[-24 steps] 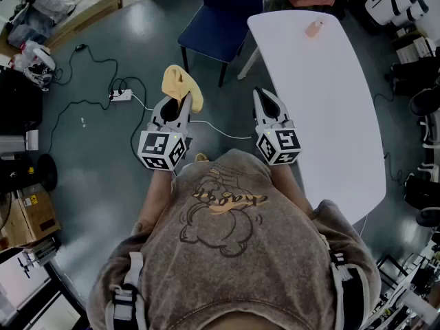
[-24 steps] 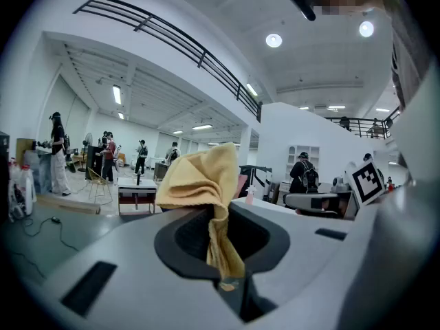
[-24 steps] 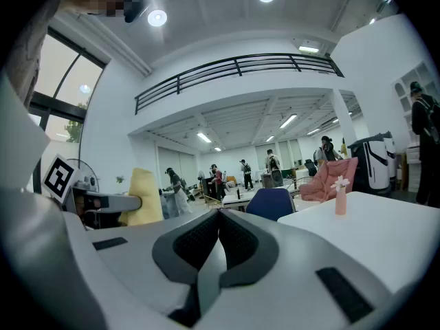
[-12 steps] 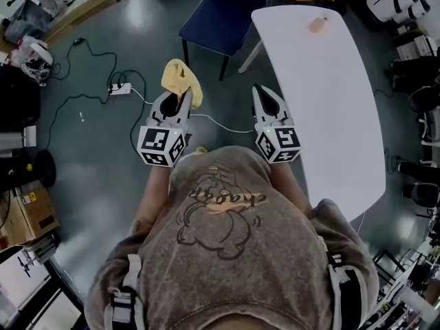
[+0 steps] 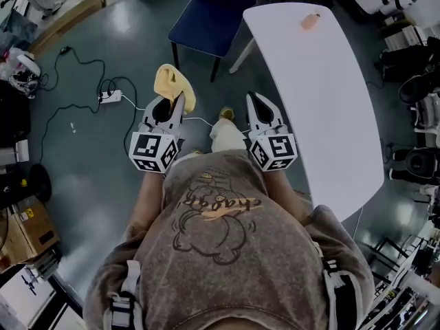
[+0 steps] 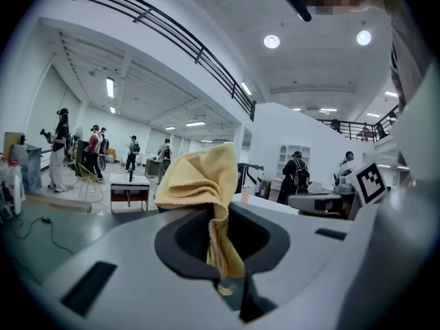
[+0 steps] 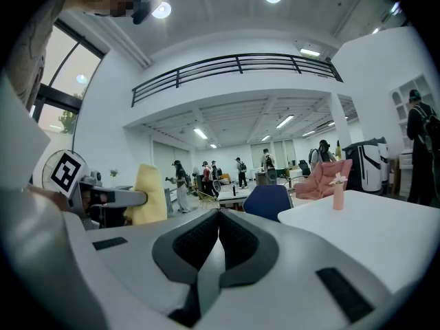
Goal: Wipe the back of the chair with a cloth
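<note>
- Chair (image 5: 213, 12) stands far ahead in the head view, left of the table (image 5: 323, 102). The cloth (image 5: 173, 84) is well short of it, so I judge wiping unstarted.
- Left gripper view: my left gripper (image 6: 217, 243) is clamped on the cloth (image 6: 199, 181).
- Right gripper view: my right gripper (image 7: 218, 243) is closed on nothing.

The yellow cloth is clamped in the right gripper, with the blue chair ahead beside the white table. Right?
Not quite. The yellow cloth is clamped in the left gripper, as the left gripper view shows; the right gripper is shut on nothing. The blue chair does stand ahead beside the white table.
</note>
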`<state>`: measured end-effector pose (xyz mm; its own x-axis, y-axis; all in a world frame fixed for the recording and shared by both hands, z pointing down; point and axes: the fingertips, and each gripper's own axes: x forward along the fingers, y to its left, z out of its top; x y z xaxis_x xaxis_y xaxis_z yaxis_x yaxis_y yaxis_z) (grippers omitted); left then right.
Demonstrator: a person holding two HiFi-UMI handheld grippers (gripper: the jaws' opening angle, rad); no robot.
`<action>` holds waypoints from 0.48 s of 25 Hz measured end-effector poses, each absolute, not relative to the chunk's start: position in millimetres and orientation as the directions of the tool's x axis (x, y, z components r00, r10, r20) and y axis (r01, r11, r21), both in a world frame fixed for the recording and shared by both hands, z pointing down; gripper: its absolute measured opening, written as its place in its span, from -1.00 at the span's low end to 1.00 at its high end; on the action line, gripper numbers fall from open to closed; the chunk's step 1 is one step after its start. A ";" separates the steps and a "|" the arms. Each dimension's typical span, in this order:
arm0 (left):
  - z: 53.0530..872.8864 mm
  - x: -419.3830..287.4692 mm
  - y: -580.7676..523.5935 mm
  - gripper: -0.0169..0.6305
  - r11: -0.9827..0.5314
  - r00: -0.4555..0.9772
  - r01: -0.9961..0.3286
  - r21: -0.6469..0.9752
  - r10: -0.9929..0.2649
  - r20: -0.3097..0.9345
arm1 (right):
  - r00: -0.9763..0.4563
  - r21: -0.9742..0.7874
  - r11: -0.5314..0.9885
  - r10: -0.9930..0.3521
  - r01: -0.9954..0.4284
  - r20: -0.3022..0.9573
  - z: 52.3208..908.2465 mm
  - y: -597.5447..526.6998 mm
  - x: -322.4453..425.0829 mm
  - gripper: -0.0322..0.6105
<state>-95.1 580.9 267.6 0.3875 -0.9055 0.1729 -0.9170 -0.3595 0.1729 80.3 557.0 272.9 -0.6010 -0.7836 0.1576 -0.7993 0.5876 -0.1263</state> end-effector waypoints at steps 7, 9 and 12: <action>268.5 -104.0 547.8 -0.79 -0.364 0.389 -0.918 0.160 -0.905 0.173 | -0.602 -0.121 0.589 -0.783 -0.799 0.159 274.6 517.7 73.4 -0.83; 273.0 -106.3 530.7 -0.79 -0.356 0.381 -0.921 0.157 -0.907 0.179 | -0.610 -0.121 0.597 -0.777 -0.793 0.159 276.8 499.4 71.3 -0.83; 276.4 -114.5 497.0 -0.79 -0.337 0.365 -0.927 0.166 -0.914 0.180 | -0.621 -0.121 0.609 -0.767 -0.784 0.158 281.6 463.3 63.6 -0.83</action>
<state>-114.5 497.0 276.4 0.3646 -0.9137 0.1797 -0.9267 -0.3370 0.1663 63.6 463.3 281.6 -0.6214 -0.7674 0.1583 -0.7835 0.6094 -0.1212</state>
